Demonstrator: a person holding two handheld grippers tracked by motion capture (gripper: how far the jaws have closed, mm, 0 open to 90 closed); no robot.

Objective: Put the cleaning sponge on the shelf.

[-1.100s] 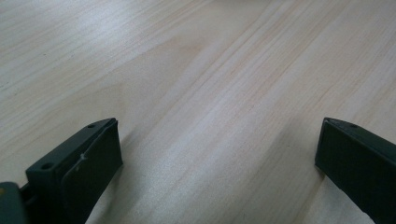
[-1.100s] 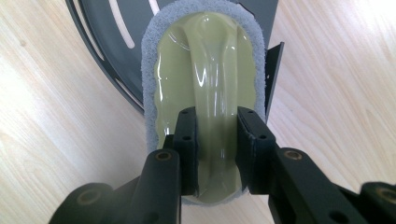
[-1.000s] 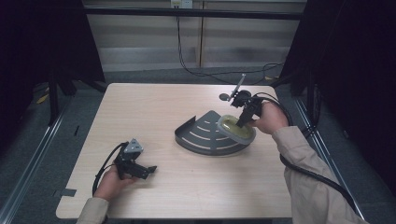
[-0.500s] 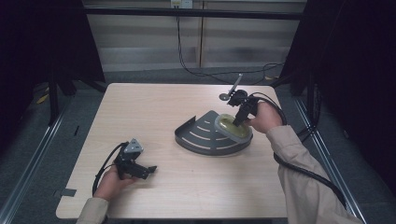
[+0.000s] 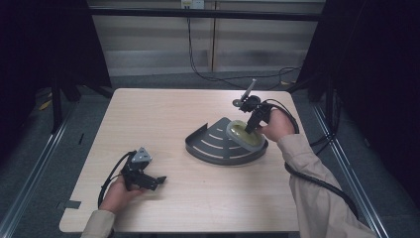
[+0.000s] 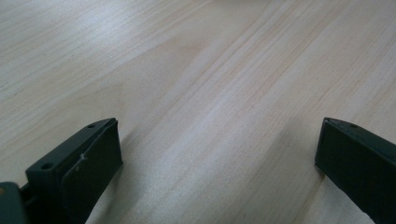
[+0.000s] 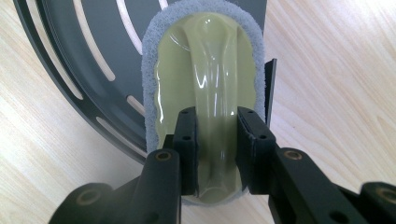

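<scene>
A scrubber [image 5: 243,135] with a pale yellow-green plastic grip and a grey pad lies tilted on the right part of a dark grey fan-shaped slotted tray [image 5: 214,147]. My right gripper [image 5: 250,127] is shut on the raised ridge of the scrubber [image 7: 205,70], one jaw on each side, above the tray's straight edge [image 7: 88,56]. My left gripper [image 5: 157,181] rests near the table's front left, held in a hand. In the left gripper view its jaws [image 6: 217,154] stand wide open over bare wood with nothing between them.
A small dark base with a slanted metal rod [image 5: 246,95] stands at the back right of the table, just behind the right hand. Cables trail off the right edge and behind the table. Bare wood lies between the left gripper and the tray.
The right hand and the scrubber have shifted slightly left over the tray. The left gripper has stayed still.
</scene>
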